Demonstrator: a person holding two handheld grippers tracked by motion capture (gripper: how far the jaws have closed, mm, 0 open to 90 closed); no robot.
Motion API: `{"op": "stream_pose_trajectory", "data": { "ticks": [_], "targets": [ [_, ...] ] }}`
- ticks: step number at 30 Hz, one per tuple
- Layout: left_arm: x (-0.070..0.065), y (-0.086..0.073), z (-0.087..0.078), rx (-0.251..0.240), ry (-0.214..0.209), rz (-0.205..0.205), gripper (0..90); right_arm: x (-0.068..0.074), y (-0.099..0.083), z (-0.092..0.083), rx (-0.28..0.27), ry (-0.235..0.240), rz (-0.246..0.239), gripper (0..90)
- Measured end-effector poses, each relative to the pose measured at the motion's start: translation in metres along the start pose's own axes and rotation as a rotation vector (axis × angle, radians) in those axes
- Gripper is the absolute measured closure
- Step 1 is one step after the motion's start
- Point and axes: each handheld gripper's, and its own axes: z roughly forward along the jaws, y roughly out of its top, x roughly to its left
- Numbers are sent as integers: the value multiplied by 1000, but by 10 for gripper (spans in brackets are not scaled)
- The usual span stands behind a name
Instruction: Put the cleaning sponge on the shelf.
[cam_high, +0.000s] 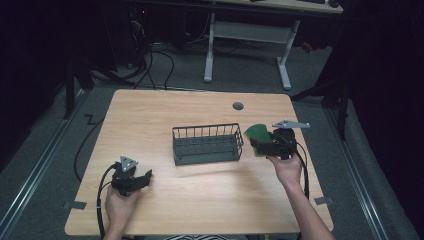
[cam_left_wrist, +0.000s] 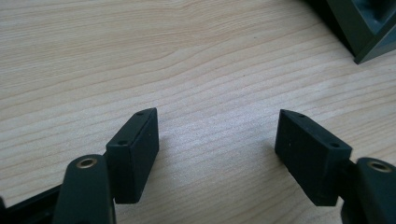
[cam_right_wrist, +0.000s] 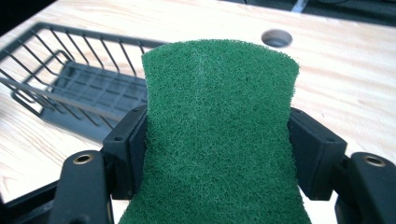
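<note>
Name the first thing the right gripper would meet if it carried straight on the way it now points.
Probably the wire basket: the right gripper, shut on the green scouring pad, points at its near end, though depth is unclear.

The left gripper has its two black jaws spread wide, with bare light wood table between them and nothing gripped. Beyond the right-hand jaw, at the upper right corner, sits the corner of a dark basket.
</note>
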Motion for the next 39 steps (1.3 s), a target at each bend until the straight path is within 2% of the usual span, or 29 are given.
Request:
{"op": "stream_pose_trajectory", "data": {
  "ticks": [4, 8, 12, 18, 27, 32, 39],
  "targets": [
    [0, 0, 0, -1, 0, -1, 308, 6, 12, 9, 6, 7, -27, 311],
    [0, 0, 0, -2, -4, -1, 311, 13, 23, 25, 14, 38, -26, 311],
    [0, 0, 0, -3, -4, 3, 316, 22, 30, 41, 35, 43, -53, 311],
    [-1, 0, 0, -1, -22, 21, 314, 31, 42, 52, 40, 57, -65, 309],
    [-2, 1, 1, -1, -28, 24, 309, 43, 54, 73, 57, 44, -86, 309],
    [-2, 1, 1, 0, -29, 25, 305, 49, 55, 82, 76, 40, -86, 309],
    [-2, 1, 1, 0, -29, 25, 305, 58, 56, 91, 100, 8, -99, 308]
  ]
}}
